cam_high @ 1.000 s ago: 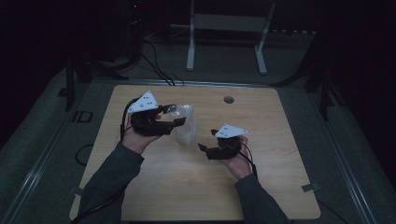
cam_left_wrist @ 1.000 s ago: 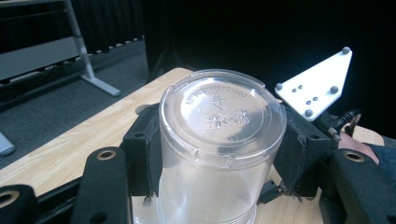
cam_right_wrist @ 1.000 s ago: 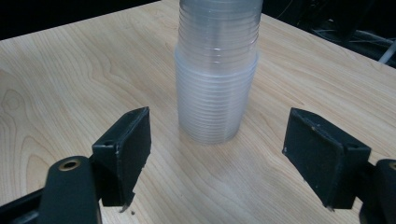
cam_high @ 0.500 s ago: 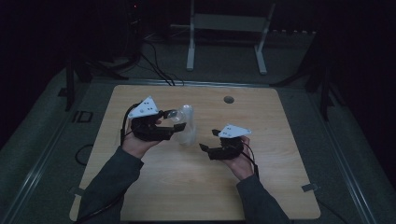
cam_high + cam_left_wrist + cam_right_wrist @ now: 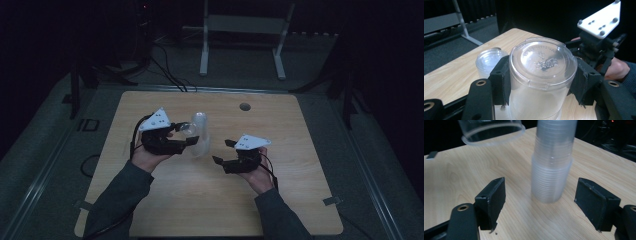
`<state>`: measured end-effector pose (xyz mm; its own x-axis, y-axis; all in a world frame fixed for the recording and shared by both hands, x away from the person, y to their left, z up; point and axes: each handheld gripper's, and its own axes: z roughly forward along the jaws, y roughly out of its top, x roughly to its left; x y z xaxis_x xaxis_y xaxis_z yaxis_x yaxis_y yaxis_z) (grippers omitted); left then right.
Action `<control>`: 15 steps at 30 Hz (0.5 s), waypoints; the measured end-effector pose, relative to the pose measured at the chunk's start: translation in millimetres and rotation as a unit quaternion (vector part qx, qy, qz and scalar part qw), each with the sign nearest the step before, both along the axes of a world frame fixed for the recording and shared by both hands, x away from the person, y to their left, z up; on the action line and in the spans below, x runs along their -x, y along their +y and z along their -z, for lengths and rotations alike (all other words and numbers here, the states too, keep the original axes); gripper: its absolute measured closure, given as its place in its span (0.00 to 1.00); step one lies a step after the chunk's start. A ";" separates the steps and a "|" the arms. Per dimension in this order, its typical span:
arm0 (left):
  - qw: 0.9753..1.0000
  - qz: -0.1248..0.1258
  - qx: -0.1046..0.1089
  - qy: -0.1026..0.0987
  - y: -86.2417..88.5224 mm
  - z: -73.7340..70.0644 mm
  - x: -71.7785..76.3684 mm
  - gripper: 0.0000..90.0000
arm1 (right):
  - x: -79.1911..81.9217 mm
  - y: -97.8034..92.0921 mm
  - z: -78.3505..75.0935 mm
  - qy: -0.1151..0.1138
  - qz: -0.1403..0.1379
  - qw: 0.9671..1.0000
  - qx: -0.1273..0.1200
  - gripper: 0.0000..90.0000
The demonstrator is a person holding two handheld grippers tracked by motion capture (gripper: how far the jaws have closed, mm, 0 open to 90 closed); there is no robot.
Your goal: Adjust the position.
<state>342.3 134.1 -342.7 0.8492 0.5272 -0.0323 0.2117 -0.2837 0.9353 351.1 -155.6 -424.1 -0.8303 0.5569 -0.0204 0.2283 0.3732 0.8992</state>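
- The left hand-held gripper [image 5: 541, 82] clamps a single clear plastic cup [image 5: 541, 75] upside down, lifted off the wooden surface [image 5: 280, 125] beside the stack of clear cups [image 5: 552, 162]; too hard a squeeze could buckle its thin wall, or it could slip.
- The right hand-held gripper [image 5: 549, 205] is spread wide and empty near the stack's base; a nudge could topple it.
- The left gripper view shows the cup's embossed base; the high view [image 5: 186, 129] blurs cup and stack together.

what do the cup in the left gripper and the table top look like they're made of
Cup: likely thin clear plastic, glossy; the jaws show through its wall and its base carries moulded lettering. Table top: pale wood or wood-look laminate, matt, with visible grain; which one is unclear.
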 end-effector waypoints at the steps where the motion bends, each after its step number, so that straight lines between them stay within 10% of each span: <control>1: 1.000 0.000 0.002 0.002 0.6 1.5 -0.1 0.45 | 0.6 0.4 -0.5 -0.002 -0.002 1.000 -0.001 0.27; 15: 1.000 0.000 0.018 0.010 2.4 14.4 -1.1 0.46 | 2.4 1.3 -4.6 0.007 -0.041 0.998 -0.051 0.27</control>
